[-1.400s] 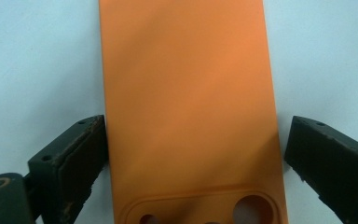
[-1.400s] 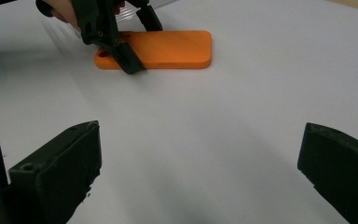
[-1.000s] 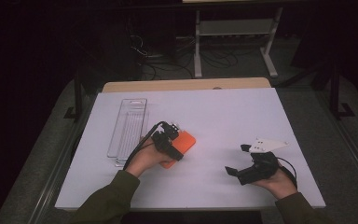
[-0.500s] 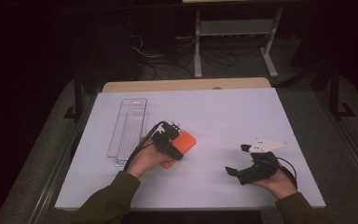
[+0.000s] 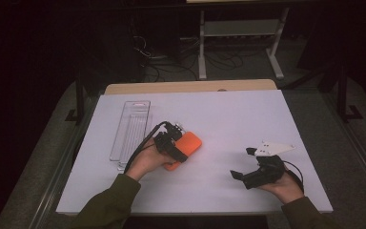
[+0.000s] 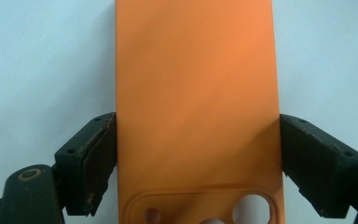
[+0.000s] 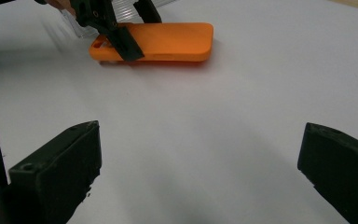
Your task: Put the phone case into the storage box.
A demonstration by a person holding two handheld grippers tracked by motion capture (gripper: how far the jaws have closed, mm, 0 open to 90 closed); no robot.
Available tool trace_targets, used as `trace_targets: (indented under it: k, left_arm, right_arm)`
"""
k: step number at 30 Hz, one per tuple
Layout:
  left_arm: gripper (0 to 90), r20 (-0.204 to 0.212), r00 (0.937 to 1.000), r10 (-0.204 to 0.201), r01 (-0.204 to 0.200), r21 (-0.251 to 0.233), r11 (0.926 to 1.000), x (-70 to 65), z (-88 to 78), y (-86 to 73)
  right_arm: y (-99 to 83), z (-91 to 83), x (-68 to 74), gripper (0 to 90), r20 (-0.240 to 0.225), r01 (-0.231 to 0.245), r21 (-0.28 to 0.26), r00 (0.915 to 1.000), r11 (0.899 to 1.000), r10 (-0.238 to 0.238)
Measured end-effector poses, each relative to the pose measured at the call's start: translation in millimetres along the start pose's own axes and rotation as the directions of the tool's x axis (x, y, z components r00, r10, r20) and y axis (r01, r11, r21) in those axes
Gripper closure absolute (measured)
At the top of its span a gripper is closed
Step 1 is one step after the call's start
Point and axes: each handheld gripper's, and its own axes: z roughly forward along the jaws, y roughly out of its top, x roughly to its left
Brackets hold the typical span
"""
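My left gripper (image 6: 198,163) has just been closing and now has its two pads pressed against the long edges of the orange phone case (image 6: 196,93), near the end with the camera cut-out, so I hold it across its narrow width where the rubbery sides give the pads something to bite on. The case lies flat, back up, on the white table top (image 5: 228,119), left of the middle and just beside the clear plastic tray (image 5: 131,129), which runs lengthwise away from me; I judge the case is meant to be lifted from here, and a grip near one end may let the far end droop. My right gripper (image 7: 200,172) rests well apart on the right side of the sheet with its jaws wide and nothing between them, pointed towards the case as if waiting to take the other end. Beyond the white sheet a strip of pale wood (image 5: 190,87) shows, then a dark room with cables and a metal stand (image 5: 240,28) on the floor
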Motion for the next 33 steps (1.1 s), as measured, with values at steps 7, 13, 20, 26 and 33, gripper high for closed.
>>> trace_targets:
  k: [7, 13, 20, 26, 33]
  left_arm:
    - [15.5, 0.029, 0.9988, 0.038, -0.038, -0.023, 0.999, -0.4, -11.0, 1.4]
    - [15.5, 0.057, 0.9949, 0.083, -0.08, -0.06, 0.995, -1.5, -21.1, 2.1]
    - [15.5, 0.086, 0.9893, 0.117, -0.111, -0.076, 0.9909, -3.1, -28.8, 2.3]
    - [15.5, 0.124, 0.974, 0.189, -0.18, -0.083, 0.9802, -4.7, -32.8, 0.2]
    - [15.5, 0.157, 0.9592, 0.235, -0.223, -0.094, 0.9704, -1.2, -34.9, 0.5]
  right_arm:
    - [-0.7, -0.7, -0.8, 0.0, 0.003, 0.0, 0.001, 1.0, 1.0, 0.0]
    - [-1.0, -0.9, -0.4, 0.0, 0.005, -0.004, 0.002, 1.0, 1.0, 0.004]
    - [-1.1, -1.1, -1.2, 0.0, 0.004, -0.003, 0.001, 1.0, 1.0, 0.003]
    - [-1.4, -1.4, -1.9, 0.0, 0.006, -0.005, -0.003, 1.0, 1.0, 0.005]
    - [-1.8, -1.4, -2.9, 0.0, 0.005, -0.01, -0.004, 0.9999, 1.0, 0.01]
